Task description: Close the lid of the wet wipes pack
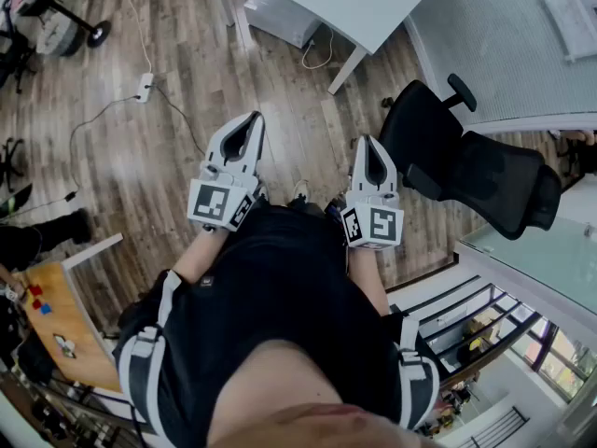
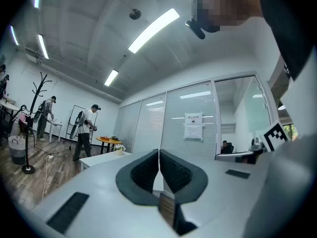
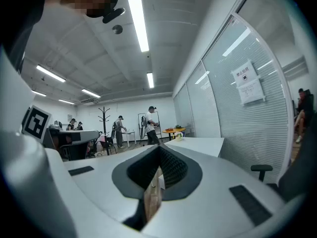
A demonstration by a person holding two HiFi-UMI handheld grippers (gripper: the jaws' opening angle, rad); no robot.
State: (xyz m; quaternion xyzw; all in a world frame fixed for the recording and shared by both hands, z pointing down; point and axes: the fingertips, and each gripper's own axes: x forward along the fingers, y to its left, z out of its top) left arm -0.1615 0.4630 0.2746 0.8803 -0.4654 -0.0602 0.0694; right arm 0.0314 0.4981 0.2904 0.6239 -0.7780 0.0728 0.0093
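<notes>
Currently both grippers are held out level in front of a person's body, side by side and apart, above a wooden floor [image 1: 187, 147]. The left gripper [image 1: 254, 121] is shown closed in the left gripper view: its two dark padded jaws are pressed together along one line, and nothing is caught between them. The right gripper [image 1: 372, 144] is likewise closed, pad against pad, with nothing held. Marker cubes [image 1: 222, 203] are carried at the rear of both grippers, close to the person's black shirt [image 1: 270, 292].

The wet wipes pack cannot be found in any view, so its place relative to either gripper cannot be told.

In the head view a white desk [image 1: 373, 12] is set past both grippers at the top edge. A black office chair [image 1: 466, 161] is placed just right of the right gripper. A power strip [image 1: 145, 87] with its cable lies on the floor to the upper left, and a wooden table [image 1: 61, 329] with small red and blue pieces is seen at the lower left edge.

Beyond the closed jaws in the left gripper view, a glass wall bearing a paper notice [image 2: 193, 125] is seen. Further left, people [image 2: 86, 130] are standing near a coat stand [image 2: 38, 90] and a small round table [image 2: 110, 141].
</notes>
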